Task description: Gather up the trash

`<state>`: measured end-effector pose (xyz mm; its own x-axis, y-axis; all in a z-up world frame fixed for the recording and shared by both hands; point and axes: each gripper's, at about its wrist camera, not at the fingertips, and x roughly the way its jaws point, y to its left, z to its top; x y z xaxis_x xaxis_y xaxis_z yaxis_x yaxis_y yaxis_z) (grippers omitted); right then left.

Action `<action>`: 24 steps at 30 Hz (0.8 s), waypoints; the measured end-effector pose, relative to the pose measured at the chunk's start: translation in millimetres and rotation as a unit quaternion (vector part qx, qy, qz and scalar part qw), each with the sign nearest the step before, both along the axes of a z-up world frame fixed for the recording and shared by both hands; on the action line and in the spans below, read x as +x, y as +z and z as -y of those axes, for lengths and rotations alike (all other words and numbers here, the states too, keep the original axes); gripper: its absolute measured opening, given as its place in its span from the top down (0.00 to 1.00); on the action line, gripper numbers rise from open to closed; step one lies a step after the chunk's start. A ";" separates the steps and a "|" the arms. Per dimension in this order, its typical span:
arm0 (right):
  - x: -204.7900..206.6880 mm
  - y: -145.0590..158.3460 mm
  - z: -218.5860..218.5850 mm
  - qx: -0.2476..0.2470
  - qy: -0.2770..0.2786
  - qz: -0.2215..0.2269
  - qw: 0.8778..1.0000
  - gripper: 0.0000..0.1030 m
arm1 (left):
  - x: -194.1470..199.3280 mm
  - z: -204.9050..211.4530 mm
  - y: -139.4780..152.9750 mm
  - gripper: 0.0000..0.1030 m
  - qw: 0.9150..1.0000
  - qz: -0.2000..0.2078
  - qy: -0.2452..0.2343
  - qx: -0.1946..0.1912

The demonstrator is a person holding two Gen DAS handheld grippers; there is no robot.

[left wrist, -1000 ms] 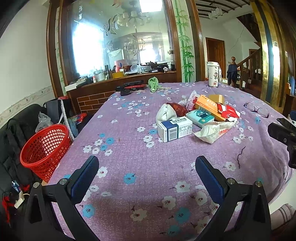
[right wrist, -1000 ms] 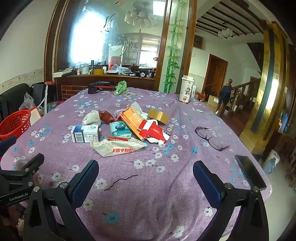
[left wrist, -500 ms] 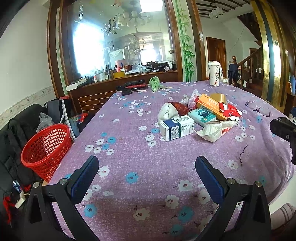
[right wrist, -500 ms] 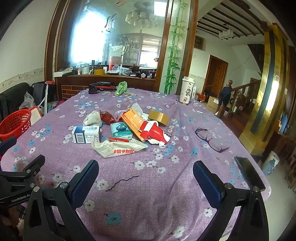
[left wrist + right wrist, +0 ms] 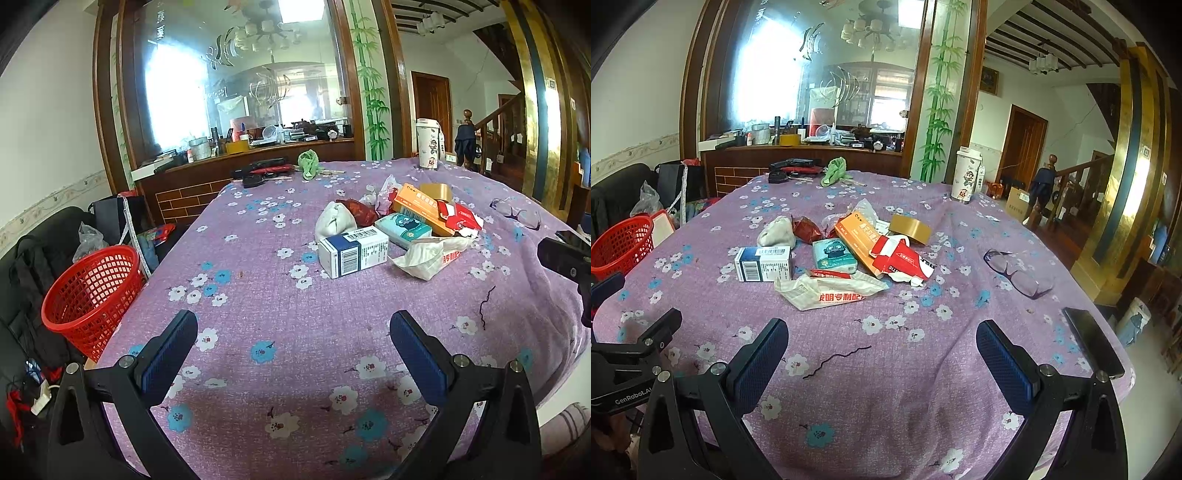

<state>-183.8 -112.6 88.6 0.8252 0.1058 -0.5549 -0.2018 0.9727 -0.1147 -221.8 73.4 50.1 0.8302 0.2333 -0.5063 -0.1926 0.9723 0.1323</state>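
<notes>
Hovering above the near edge of the table, the left gripper (image 5: pixel 293 345) had its two blue-padded fingers spread wide apart, with nothing between them. The right gripper (image 5: pixel 881 354) was in the same condition: fingers well apart, holding nothing, poised over the near part of the purple floral tablecloth (image 5: pixel 905 387).

The trash lay in a loose cluster near the middle of the table, well ahead of both grippers. Nearest was a crumpled white wrapper (image 5: pixel 827 291) with red lettering. Just behind it to the left stood a white-and-blue barcoded box (image 5: pixel 764 263), and beside that a small teal packet (image 5: pixel 833 255). A long orange carton (image 5: pixel 858 238) lay tilted against a torn red-and-white pack (image 5: pixel 905 260). A pale bundled wad (image 5: pixel 776 232) and a dark red crumpled wrapper (image 5: pixel 807 228) sat at the rear left of the pile. A roll of brown tape (image 5: pixel 910 228) rested at its rear right.

A red mesh basket (image 5: pixel 90 291) stood off the table's left side, below its edge, tilted slightly; its contents could not be made out. Apart from the pile, a thin dark wavy strand (image 5: pixel 836 360) lay on the cloth just ahead of the right gripper. A pair of glasses (image 5: pixel 1015 273) sat to the right, a dark phone (image 5: pixel 1093 341) at the right edge, and a lidded white cup (image 5: pixel 967 177) at the far side.
</notes>
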 end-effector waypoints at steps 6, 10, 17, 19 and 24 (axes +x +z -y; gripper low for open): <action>5.4 -3.1 -1.3 0.002 0.001 -0.012 1.000 0.00 | -1.7 0.3 -3.7 0.00 1.000 -0.005 0.002 0.010; 8.5 -5.0 -2.3 0.005 0.001 -0.019 1.000 0.00 | -3.0 -4.6 -6.0 0.00 1.000 -0.009 0.007 0.006; 35.6 -7.7 5.5 0.051 0.023 -0.078 0.995 0.00 | 11.6 -9.0 -1.4 0.00 0.999 -0.030 -0.013 0.003; 50.6 -10.0 9.7 0.088 0.038 -0.113 0.989 0.00 | 22.2 -11.2 1.6 0.00 0.999 -0.039 -0.022 -0.001; 76.6 -17.6 15.0 0.148 0.055 -0.171 0.973 0.08 | 66.7 -17.8 16.9 0.00 0.996 -0.062 -0.059 -0.027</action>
<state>-107.2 -127.7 71.0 0.5729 0.3807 -0.7258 -0.2840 0.9229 0.2599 -155.2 91.2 67.0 0.7801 0.1077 -0.6164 -0.0622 0.9935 0.0949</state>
